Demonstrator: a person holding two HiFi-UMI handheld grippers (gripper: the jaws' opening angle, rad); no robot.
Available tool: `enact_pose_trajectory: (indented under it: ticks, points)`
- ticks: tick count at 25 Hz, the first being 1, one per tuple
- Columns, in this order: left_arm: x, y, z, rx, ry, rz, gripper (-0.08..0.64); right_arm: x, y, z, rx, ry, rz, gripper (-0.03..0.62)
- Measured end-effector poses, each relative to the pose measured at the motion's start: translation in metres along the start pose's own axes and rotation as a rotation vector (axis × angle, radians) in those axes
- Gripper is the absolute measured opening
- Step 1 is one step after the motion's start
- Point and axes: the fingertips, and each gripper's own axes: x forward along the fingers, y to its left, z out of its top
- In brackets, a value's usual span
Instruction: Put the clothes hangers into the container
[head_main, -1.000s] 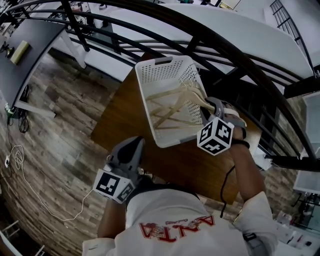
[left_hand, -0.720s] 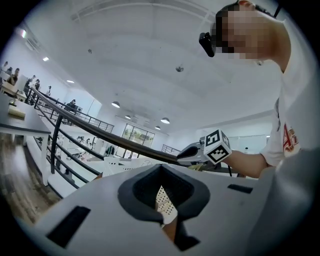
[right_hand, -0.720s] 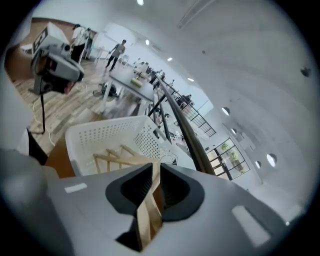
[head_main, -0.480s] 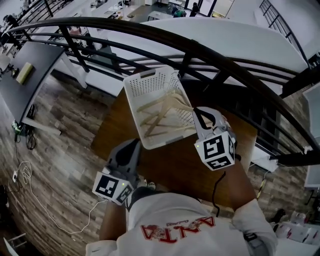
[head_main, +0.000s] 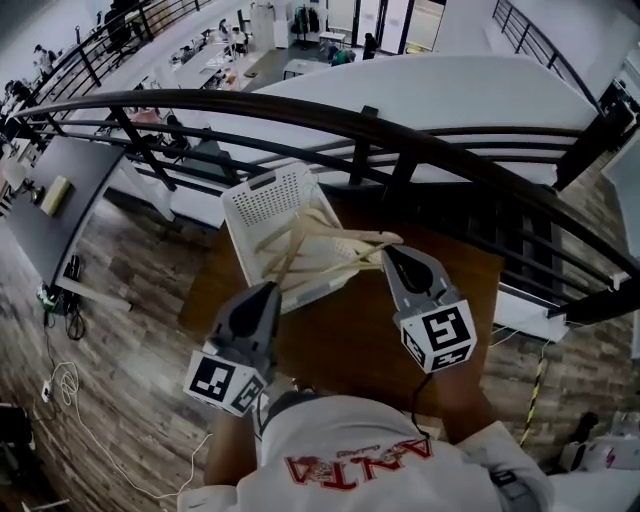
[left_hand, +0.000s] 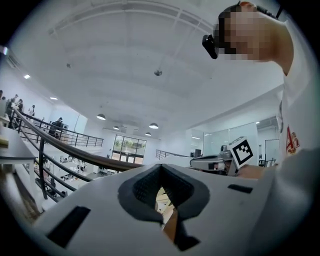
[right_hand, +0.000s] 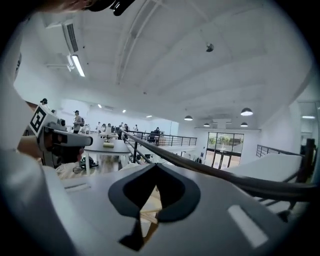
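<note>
A white perforated basket (head_main: 262, 200) stands at the far left of a brown wooden table (head_main: 350, 340). Several pale wooden hangers (head_main: 330, 245) lie crossed inside it, their ends sticking out over the right rim. My right gripper (head_main: 390, 254) is shut and empty, just right of those protruding ends and apart from them. My left gripper (head_main: 267, 290) is shut with nothing in it, near the basket's front corner. Both point up and away from me. Through each gripper's jaw gap I see a sliver of hanger wood (left_hand: 161, 196) (right_hand: 149, 212).
A dark curved railing (head_main: 400, 150) runs right behind the table and basket. Beyond it lie a lower floor, a white surface and grey desks (head_main: 50, 190). A cable (head_main: 60, 385) trails over the wood floor at the left. My white shirt (head_main: 360, 460) fills the bottom of the head view.
My right gripper has come back from the basket's right rim, away from the hangers, and has shut. The hangers now lie in the basket with ends over the rim. The left gripper barely moved.
</note>
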Motion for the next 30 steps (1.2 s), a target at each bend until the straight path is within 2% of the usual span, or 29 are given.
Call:
enact_pose_trajectory:
  ticks: [5,8,18,30]
  points:
    - [0.014,-0.038,0.008,0.037,-0.017,-0.038,0.009,-0.043,-0.03,-0.005,0.116,-0.068,-0.035,0.003]
    - [0.016,-0.053,0.013,0.051,-0.023,-0.048,0.009,-0.058,-0.035,-0.005,0.151,-0.087,-0.034,0.003]
    - [0.007,-0.069,0.016,0.068,-0.027,-0.043,0.009,-0.068,-0.027,-0.014,0.149,-0.078,0.018,0.003]
    - [-0.004,-0.074,0.015,0.073,-0.026,-0.03,0.009,-0.073,-0.018,-0.011,0.126,-0.077,0.039,0.003]
